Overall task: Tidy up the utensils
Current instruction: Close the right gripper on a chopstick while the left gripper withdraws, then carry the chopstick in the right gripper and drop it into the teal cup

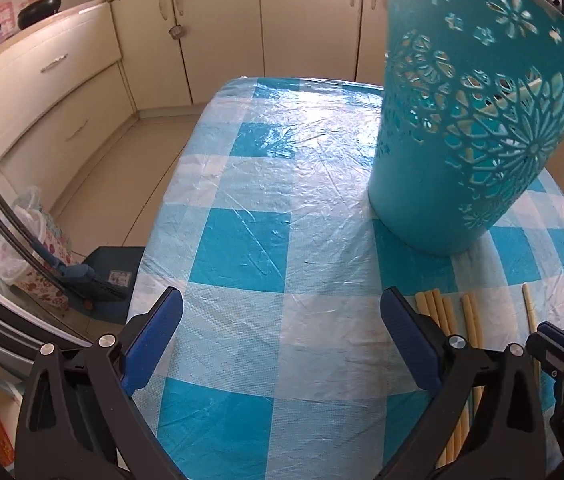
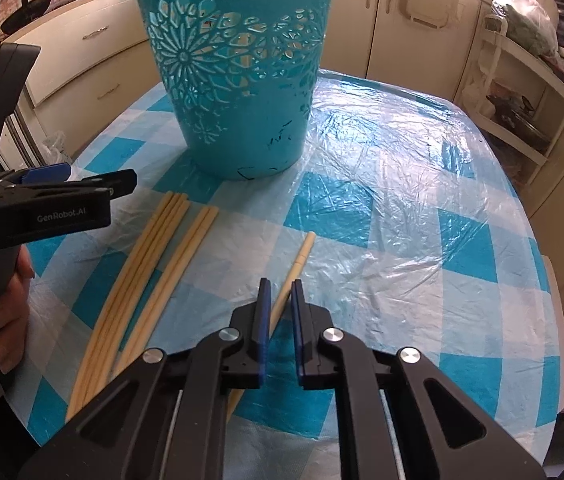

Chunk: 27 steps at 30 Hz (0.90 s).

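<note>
In front of the tall teal plastic basket with cut-out flower patterns [image 2: 237, 80], on the blue-and-white checked tablecloth [image 2: 402, 216], lie your pale bamboo chopsticks — a bundle of four [image 2: 137, 264], a pair [image 2: 177, 264] just beside it, and a single chopstick [image 2: 296, 268] apart to the right. Your right gripper [image 2: 279, 292] has its blue fingers [image 2: 262, 312] nearly closed around that single stick, though contact isn't clear. Your left gripper [image 1: 282, 320] hovers with fingers spread wide, holding nothing, left of the basket's base.

blue-white checked tablecloth [image 1: 241, 248] under clear plastic, cream cabinets [image 1: 217, 28], black pans [image 1: 39, 10] on counter, floral bag [image 1: 47, 276] on floor, white shelf rack [image 2: 522, 92], maybe bagged greens [image 2: 528, 24] on top
</note>
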Available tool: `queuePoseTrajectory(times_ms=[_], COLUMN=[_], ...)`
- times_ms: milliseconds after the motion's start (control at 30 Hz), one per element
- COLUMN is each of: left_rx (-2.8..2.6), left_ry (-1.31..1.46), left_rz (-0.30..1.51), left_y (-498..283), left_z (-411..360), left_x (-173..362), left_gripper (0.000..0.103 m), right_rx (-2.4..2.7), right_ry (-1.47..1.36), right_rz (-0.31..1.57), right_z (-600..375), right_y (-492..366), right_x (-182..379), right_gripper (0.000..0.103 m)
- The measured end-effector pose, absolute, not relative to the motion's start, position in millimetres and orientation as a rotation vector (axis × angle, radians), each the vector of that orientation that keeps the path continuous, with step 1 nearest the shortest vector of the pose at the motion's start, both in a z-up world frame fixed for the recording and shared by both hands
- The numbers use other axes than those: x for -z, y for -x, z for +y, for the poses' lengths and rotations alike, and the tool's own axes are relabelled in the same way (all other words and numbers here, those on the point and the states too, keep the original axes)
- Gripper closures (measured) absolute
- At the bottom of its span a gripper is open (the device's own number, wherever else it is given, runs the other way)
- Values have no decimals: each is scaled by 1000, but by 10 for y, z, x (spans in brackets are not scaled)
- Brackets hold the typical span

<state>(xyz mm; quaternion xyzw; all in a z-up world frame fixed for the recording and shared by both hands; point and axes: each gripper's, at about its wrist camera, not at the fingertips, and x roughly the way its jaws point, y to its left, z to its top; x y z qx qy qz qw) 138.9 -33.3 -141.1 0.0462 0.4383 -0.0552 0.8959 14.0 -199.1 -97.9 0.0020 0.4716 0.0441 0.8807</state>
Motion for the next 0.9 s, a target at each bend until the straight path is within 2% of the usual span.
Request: queuePoseTrajectory(times_ms=[200, 400, 600, 900], left_rx=[120, 125, 125, 120], left_ry=[-105, -111, -113, -106], left_rz=[916, 940, 953, 963], left_y=[-1404, -1447, -1478, -1504], left_z=[-350, -339, -342, -335], left_x=[1432, 1470, 1496, 1510], left_gripper=[8, 8, 8, 8], right_rx=[-134, -227, -330, -297], right_ry=[-166, -320, -464, -457], right_rz=[973, 879, 724, 331], right_z=[-2145, -2224, -2332, -2166], right_y=[-73, 25, -2, -651], right_x=[962, 708, 177, -945], right_gripper=[97, 97, 97, 97])
